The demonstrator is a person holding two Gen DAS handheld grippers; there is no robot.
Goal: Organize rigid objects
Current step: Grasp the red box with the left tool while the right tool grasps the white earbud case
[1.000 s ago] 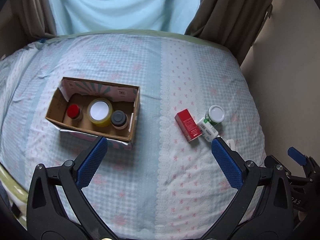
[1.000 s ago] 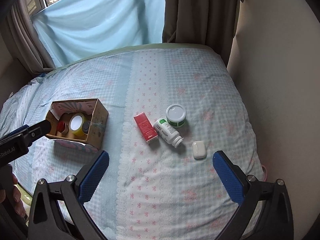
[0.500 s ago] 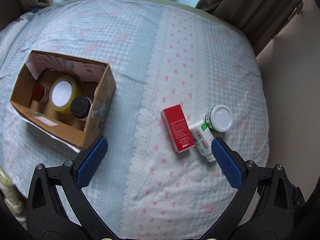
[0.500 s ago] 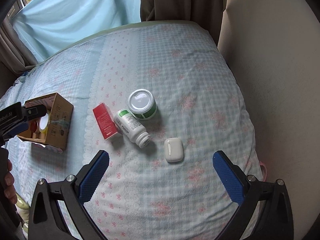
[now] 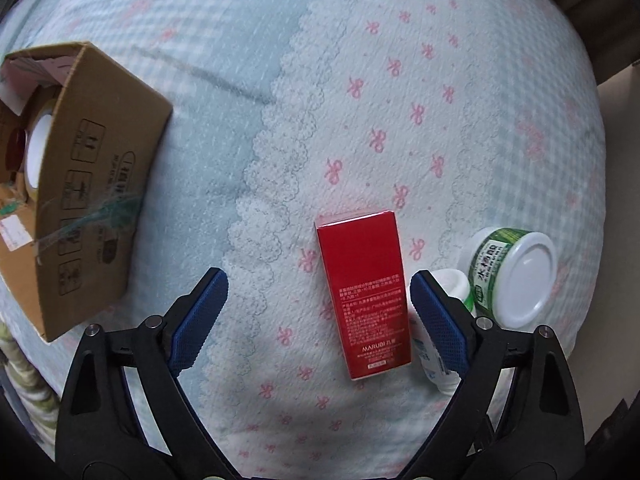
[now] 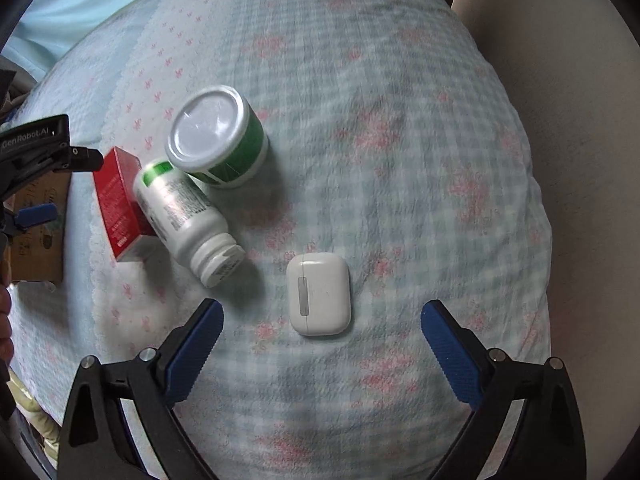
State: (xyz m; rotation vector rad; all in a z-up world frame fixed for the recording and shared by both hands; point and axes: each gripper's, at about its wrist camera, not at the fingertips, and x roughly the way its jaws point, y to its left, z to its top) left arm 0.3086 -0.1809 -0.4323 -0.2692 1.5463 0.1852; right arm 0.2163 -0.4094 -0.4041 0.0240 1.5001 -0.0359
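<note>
On the bedspread a red box [image 5: 364, 296] lies flat between the fingers of my left gripper [image 5: 318, 280], nearer the right finger. The jaws are closing and neither pad presses on it. A white pill bottle [image 5: 430, 356] lies on its side, partly hidden behind that finger. A green-labelled jar [image 5: 516, 280] with a white lid stands beside it. My right gripper [image 6: 322, 308] points down over a white earbud case [image 6: 319, 294]. Its jaws are closing with wide gaps on both sides. The bottle [image 6: 184, 216], jar [image 6: 218, 136] and red box [image 6: 116, 204] lie to its upper left.
An open cardboard box [image 5: 92, 184] holding a tape roll and small jars stands at the left of the bed. The bed's right edge [image 6: 536, 208] drops toward a beige wall. Part of a hand [image 6: 5, 320] shows at the left edge.
Both grippers have come down close to the bed. The red box now lies between the left fingers and the earbud case between the right ones. Both pairs of jaws have narrowed a little.
</note>
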